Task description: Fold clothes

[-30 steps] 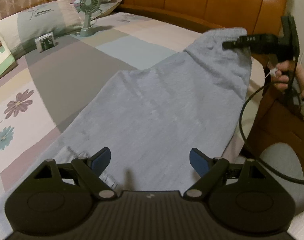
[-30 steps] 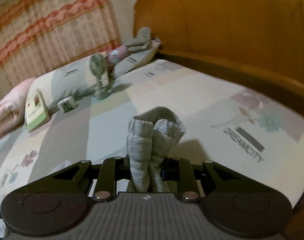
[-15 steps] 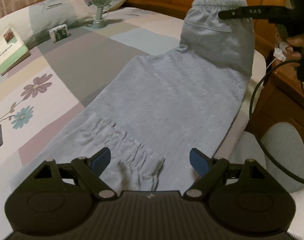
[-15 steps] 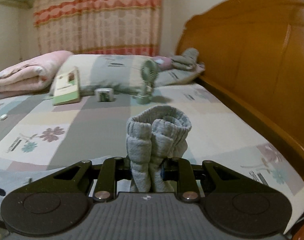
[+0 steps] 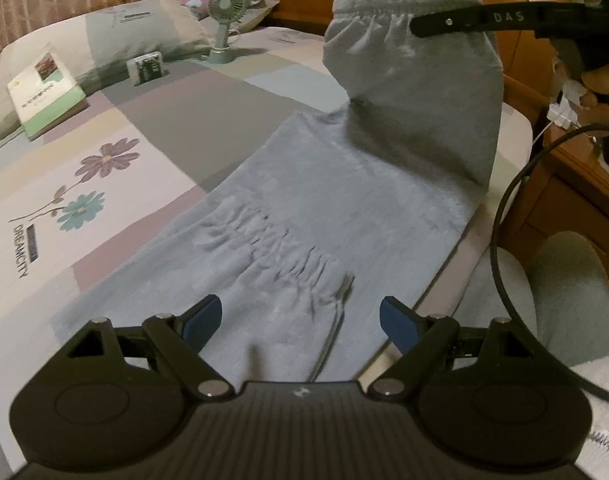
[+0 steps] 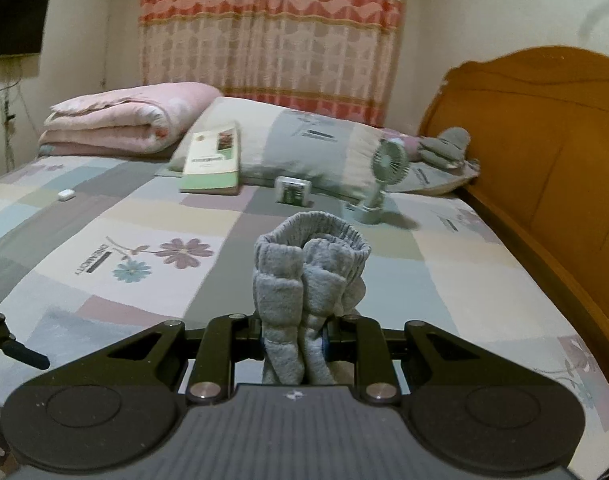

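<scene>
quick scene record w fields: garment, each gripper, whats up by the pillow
garment: grey sweatpants flat on the bed, waistband end lifted
right gripper: shut on the bunched waistband
left gripper: open, low over the cuff end, holding nothing
by the pillow: book, small green fan, small box

Left gripper [image 5: 300, 322]: black body, blue pads [image 5: 398, 322], silver screws; right gripper [image 5: 428, 26] marked "DAS".
</scene>
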The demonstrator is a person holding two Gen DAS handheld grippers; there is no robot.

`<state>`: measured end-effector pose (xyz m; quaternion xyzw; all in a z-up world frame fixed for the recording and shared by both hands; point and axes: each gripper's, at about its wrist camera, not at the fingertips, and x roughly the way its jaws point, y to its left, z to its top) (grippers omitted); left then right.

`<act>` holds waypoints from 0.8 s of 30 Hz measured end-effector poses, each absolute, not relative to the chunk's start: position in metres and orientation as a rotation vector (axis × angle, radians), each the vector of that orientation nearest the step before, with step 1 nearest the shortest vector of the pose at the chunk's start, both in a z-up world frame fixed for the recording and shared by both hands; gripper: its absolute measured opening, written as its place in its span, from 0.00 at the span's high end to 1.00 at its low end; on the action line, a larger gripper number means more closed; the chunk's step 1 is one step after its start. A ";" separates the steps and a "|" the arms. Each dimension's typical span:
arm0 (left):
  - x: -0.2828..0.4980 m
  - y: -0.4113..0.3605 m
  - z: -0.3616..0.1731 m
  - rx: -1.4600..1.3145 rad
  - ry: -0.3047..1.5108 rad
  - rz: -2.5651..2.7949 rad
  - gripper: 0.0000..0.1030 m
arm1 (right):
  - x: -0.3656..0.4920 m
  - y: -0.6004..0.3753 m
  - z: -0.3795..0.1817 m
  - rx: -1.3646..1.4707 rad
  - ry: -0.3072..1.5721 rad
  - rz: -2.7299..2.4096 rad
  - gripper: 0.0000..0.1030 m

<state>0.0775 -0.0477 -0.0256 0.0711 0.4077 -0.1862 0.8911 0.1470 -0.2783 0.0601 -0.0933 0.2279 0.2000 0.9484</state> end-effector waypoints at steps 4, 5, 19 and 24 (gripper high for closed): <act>0.067 -0.036 -0.027 0.138 0.842 -0.373 0.16 | 0.137 -0.255 0.064 -0.215 0.455 0.443 0.75; 0.065 -0.032 -0.027 0.137 0.840 -0.366 0.16 | 0.135 -0.249 0.065 -0.220 0.452 0.454 0.75; 0.032 0.013 -0.031 0.078 0.816 -0.276 0.16 | 0.103 -0.164 0.059 -0.353 0.421 0.562 0.75; 0.021 0.032 -0.034 0.042 0.814 -0.234 0.15 | 0.088 -0.135 0.056 -0.428 0.382 0.602 0.76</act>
